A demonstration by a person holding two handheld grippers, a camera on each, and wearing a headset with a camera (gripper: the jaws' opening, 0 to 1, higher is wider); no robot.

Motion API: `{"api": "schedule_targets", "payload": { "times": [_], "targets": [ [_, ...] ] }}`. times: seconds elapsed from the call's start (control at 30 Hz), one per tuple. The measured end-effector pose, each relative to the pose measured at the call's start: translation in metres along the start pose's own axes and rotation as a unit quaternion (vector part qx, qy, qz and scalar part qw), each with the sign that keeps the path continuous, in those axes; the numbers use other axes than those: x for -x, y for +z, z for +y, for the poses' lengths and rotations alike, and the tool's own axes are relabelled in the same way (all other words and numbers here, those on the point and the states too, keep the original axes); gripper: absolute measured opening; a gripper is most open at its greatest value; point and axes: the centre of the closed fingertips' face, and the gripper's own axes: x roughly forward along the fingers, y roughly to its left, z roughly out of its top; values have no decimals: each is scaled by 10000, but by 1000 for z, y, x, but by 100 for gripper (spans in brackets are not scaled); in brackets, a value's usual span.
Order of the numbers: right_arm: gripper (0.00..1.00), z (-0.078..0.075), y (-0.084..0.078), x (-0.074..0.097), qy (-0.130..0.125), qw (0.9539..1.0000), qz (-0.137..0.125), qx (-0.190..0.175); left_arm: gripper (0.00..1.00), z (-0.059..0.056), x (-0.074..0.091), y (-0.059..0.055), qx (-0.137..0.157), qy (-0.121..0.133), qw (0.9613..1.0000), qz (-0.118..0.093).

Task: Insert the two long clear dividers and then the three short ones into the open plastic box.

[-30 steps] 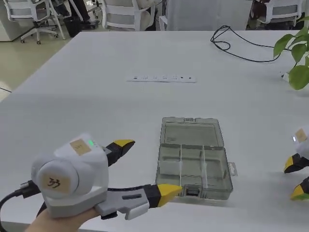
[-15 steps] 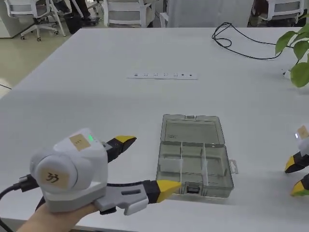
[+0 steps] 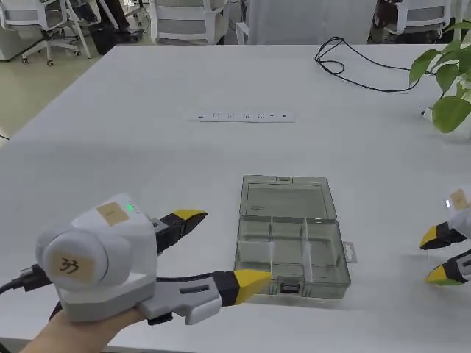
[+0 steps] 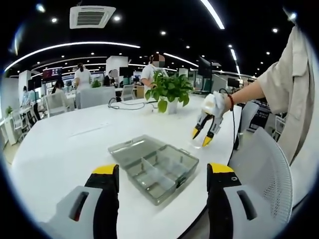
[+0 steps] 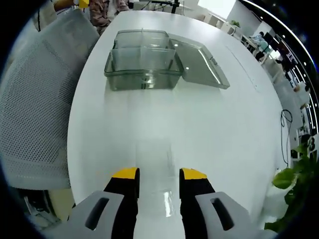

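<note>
The clear plastic box (image 3: 291, 254) lies open on the white table, its lid (image 3: 287, 198) flat behind it. Clear dividers stand inside and split it into compartments. My left gripper (image 3: 219, 247) hovers open just left of the box's front corner, nothing between its jaws; in the left gripper view (image 4: 162, 170) the box (image 4: 154, 167) lies ahead. My right gripper (image 3: 436, 256) is well right of the box, open. In the right gripper view (image 5: 158, 173) its jaws straddle a clear divider (image 5: 162, 164) lying flat on the table, with the box (image 5: 142, 64) farther off.
A white power strip (image 3: 245, 116) lies mid-table behind the box. A black cable (image 3: 353, 62) loops at the far right, beside a potted plant (image 3: 449, 81). A mesh chair (image 5: 35, 99) stands at the table edge near the right gripper.
The head camera has drifted slightly. My right gripper has edged a little toward the box. The left gripper and the box have stayed put.
</note>
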Motion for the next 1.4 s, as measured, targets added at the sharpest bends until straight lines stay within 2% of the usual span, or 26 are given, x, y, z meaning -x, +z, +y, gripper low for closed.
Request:
{"api": "schedule_targets", "payload": {
  "times": [0.13, 0.3, 0.43, 0.53, 0.63, 0.93, 1.17, 1.4],
  "targets": [
    [32, -8, 27, 9, -317, 9988, -328, 170, 68, -3, -1, 1, 221, -52, 9997, -70],
    [32, -11, 60, 19, -561, 9953, -683, 388, 59, -5, -5, -1, 509, -83, 9986, -94],
    [32, -13, 89, 27, -747, 9905, -995, 587, 54, -6, -9, -3, 654, -120, 9977, -89],
    [32, -19, 101, 25, -806, 9866, -1215, 728, 49, -7, -12, -5, 745, -152, 9971, -53],
    [32, -14, 126, 32, -861, 9818, -1448, 875, 46, -8, -15, -4, 816, -187, 9965, -67],
    [32, 7, 177, 40, -842, 9698, -1880, 1303, 34, -9, -20, 3, 1190, -315, 9922, -217],
    [32, 23, 207, 45, -847, 9606, -2123, 1582, 24, -13, -22, 7, 1504, -462, 9871, -292],
    [32, 34, 227, 47, -872, 9537, -2204, 1850, 15, -21, -24, 9, 1773, -651, 9815, -299]
  ]
}}
